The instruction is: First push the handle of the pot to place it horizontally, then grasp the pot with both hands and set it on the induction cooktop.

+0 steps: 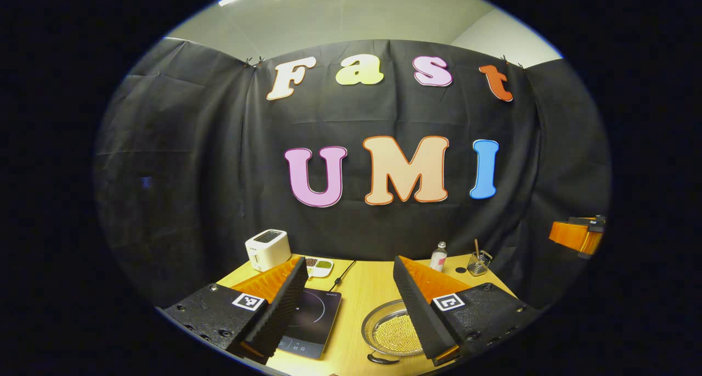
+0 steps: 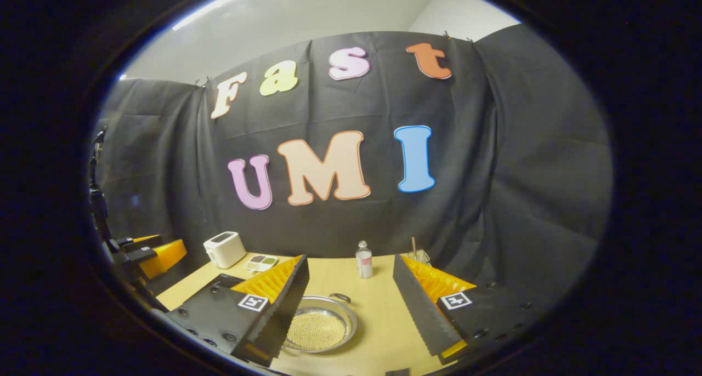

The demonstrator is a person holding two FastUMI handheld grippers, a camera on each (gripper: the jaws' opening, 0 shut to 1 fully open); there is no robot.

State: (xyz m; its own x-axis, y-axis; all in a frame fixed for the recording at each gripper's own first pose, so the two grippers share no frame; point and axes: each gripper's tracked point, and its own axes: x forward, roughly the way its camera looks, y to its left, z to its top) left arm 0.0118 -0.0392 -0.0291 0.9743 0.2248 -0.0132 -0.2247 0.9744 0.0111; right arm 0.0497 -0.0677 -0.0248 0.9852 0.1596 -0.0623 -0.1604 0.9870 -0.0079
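**Nothing done yet: pot waits beside the cooktop**

I hold both tongs up above the desk (image 1: 362, 288). My left tongs (image 1: 351, 305) are wide and hold nothing. My right tongs (image 2: 351, 305) are wide and hold nothing too. The pot (image 2: 321, 326) sits on the desk, just beside the induction cooktop (image 1: 312, 321), not on it. Its small handle (image 2: 340, 297) is not pushed yet, I think. So every step is left. A toaster (image 1: 267, 249), a bottle (image 2: 363, 260) and a small dish (image 1: 320, 266) stand farther back, out of my way.
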